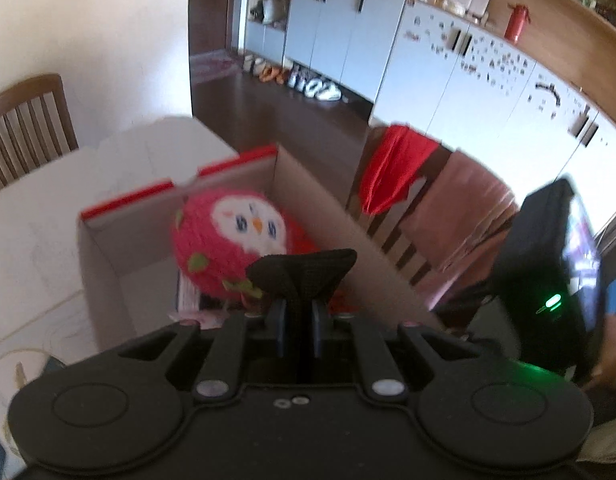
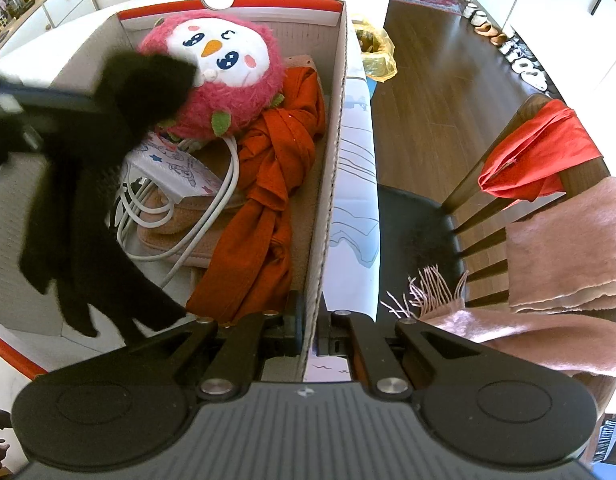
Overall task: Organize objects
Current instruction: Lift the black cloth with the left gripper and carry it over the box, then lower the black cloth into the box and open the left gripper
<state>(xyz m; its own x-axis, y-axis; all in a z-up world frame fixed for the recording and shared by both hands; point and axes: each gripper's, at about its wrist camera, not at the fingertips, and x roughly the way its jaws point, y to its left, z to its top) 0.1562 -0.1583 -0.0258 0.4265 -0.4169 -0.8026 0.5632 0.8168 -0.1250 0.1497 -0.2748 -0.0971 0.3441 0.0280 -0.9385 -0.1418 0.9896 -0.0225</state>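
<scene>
An open cardboard box point(image 2: 336, 152) with a red rim stands on the white table. Inside lie a pink plush toy with a white face point(image 2: 227, 68), a rust-red cloth point(image 2: 267, 200), a white cable point(image 2: 175, 220), a tan felt piece point(image 2: 195, 216) and a patterned packet point(image 2: 175, 164). My left gripper point(image 2: 111, 108) comes in from the left over the box, shut on a black glove point(image 2: 99, 220) whose fingers dangle into it. In the left wrist view the glove point(image 1: 303, 268) bunches above that gripper point(image 1: 299, 308), in front of the plush point(image 1: 231, 236). My right gripper point(image 2: 312, 332) is shut on the box's right wall.
A wooden chair point(image 2: 420, 220) stands right of the table, draped with a red cloth point(image 2: 544, 152) and a pink fringed scarf point(image 2: 568, 240). A yellow bag point(image 2: 378, 52) lies beyond the box. Another chair point(image 1: 27, 128) stands at the table's far side. Shoes point(image 1: 308, 84) line the cabinets.
</scene>
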